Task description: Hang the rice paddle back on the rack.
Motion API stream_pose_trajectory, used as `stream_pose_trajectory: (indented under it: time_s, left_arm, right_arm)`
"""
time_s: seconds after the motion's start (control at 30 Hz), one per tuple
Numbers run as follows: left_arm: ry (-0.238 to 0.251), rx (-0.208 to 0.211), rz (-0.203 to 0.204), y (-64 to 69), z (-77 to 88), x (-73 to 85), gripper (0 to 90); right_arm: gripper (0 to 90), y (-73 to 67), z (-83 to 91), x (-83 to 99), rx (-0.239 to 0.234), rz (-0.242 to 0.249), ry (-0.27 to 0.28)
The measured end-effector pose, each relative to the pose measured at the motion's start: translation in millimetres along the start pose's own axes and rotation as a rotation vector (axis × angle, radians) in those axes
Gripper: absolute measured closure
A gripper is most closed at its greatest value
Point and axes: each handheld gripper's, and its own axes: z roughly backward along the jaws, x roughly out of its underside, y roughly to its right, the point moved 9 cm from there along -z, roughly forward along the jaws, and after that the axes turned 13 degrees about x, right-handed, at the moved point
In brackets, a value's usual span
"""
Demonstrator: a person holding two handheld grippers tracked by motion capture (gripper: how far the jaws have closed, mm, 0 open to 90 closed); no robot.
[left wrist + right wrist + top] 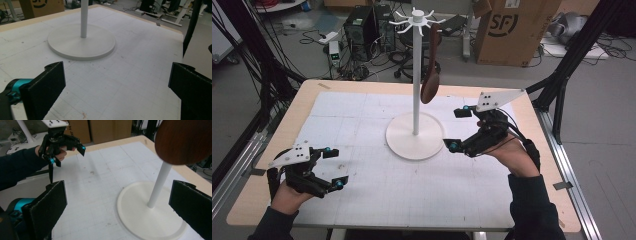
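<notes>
A white stand [416,75] with a round base [414,136] rises from the middle of the table, its top ringed with hooks. A dark brown wooden spoon [432,65] hangs from one hook, bowl down. My right gripper [458,129] is open just right of the base, nothing between its jaws. In the right gripper view the spoon bowl [183,141] looms at top right above the pole [158,183]. My left gripper [335,168] is open near the table's front left, empty; it appears far off as the left gripper [67,151]. The left gripper view faces the base [81,42].
A white gridded mat [377,180] covers most of the wooden table [282,135]. Beyond the far edge stand a cardboard box [512,30], computer towers [362,27] and loose cables. Black frame legs [562,80] stand at the right.
</notes>
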Motion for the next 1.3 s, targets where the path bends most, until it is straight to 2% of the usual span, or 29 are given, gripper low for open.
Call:
stream_pose_trajectory:
  time_s: [0.2,0.4,0.57,0.8,1.13,1.3]
  left_arm:
    - [0.036,0.021,0.001,0.8,-1.1,-8.2,1.6]
    - [0.04,0.021,-0.007,0.7,-0.7,-10.2,1.6]
    - [0.043,0.023,-0.02,1.9,0.1,-13.0,1.6]
    - [0.051,0.028,-0.028,3.4,1.3,-15.9,1.6]
    - [0.057,0.026,-0.031,5.5,5.1,-15.9,1.6]
    - [0.058,0.026,-0.027,5.8,5.0,-15.5,1.6]
  right_arm:
    - [0.3,-3.2,-1.0,21.5,0.0,-0.015,-0.004]
    - [0.3,-4.2,-1.6,40.7,0.009,-0.031,0.014]
    - [0.3,-8.7,-3.2,54.2,0.017,-0.039,0.006]
    - [0.3,-12.3,-5.2,68.1,0.037,-0.053,0.022]
    - [0.4,-17.2,-11.2,85.7,0.023,-0.07,0.041]
    - [0.3,-18.8,-12.0,93.9,0.022,-0.08,0.033]
